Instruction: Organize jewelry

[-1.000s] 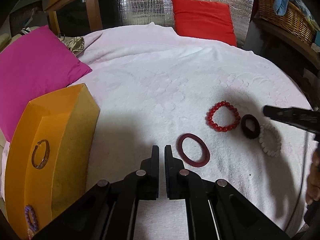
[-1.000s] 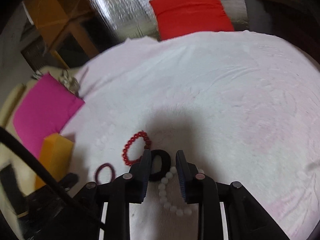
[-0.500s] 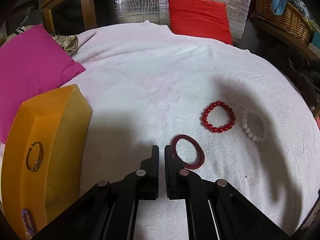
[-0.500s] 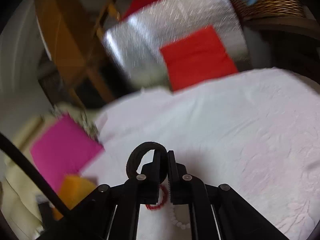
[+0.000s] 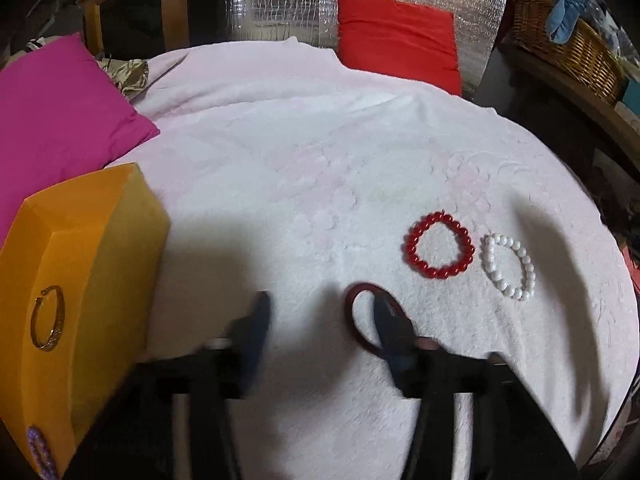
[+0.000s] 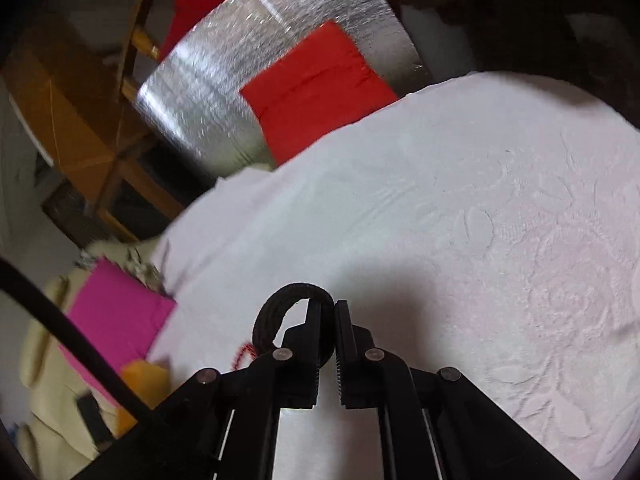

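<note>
- The right gripper [image 6: 328, 312] pinches a black band [image 6: 276, 312], lifted above the white bedspread [image 6: 480, 220].
- The left gripper [image 5: 320, 312] has its fingers spread wide; one finger overlaps a maroon bangle [image 5: 356, 312].
- A red bead bracelet [image 5: 440, 245] and a white bead bracelet [image 5: 508, 266] lie just beside each other.
- An orange box [image 5: 80, 248] holds a gold bangle [image 5: 48, 318].

left wrist: low over white bedspread [image 5: 320, 160], facing far red cushion [image 5: 396, 40]
right wrist: higher, tilted
shared: bedspread, red cushion, pink cushion [image 6: 116, 308]
</note>
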Demonstrator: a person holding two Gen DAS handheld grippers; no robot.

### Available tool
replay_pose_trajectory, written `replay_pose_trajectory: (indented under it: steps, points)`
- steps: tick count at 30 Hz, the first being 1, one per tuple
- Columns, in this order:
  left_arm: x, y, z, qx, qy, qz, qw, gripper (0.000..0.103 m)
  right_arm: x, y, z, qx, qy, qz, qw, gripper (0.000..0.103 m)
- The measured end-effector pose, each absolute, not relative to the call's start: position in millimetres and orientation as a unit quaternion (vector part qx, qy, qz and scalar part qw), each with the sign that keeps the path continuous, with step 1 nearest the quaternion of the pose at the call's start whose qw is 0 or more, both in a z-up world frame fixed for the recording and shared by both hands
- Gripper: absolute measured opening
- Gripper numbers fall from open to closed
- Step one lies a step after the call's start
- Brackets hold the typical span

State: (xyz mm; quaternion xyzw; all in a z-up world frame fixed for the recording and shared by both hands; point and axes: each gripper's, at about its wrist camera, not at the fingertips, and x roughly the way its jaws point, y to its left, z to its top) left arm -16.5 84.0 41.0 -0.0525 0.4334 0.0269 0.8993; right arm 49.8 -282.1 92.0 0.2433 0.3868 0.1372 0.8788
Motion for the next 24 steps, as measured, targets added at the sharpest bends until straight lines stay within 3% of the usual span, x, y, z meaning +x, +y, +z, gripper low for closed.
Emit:
replay_pose_trajectory:
  steps: [8,11,12,13,24]
  points:
    - [6.4,61.8,15.3,-0.016,0.463,0.049,0.885,0.058,42.0,-266.7,95.1,0.207,0.399,0.146,0.881,0.008]
    - [7.9,53.9,13.2,0.012,0.463,0.058,0.885,0.028,46.0,-256.3,91.3,0.197,0.404,0.139,0.882,0.008]
    - [7.1,54.2,14.3,0.009,0.462,0.054,0.885,0.014,45.8,-255.0,90.7,0.192,0.405,0.136,0.884,0.008]
    - [6.5,56.2,16.2,-0.005,0.461,0.044,0.886,0.007,45.9,-253.2,90.2,0.191,0.405,0.135,0.884,0.008]
    - [-33.9,72.3,68.0,-0.054,0.393,0.048,0.917,0.005,42.1,-226.7,98.0,0.187,0.392,0.172,0.884,0.008]
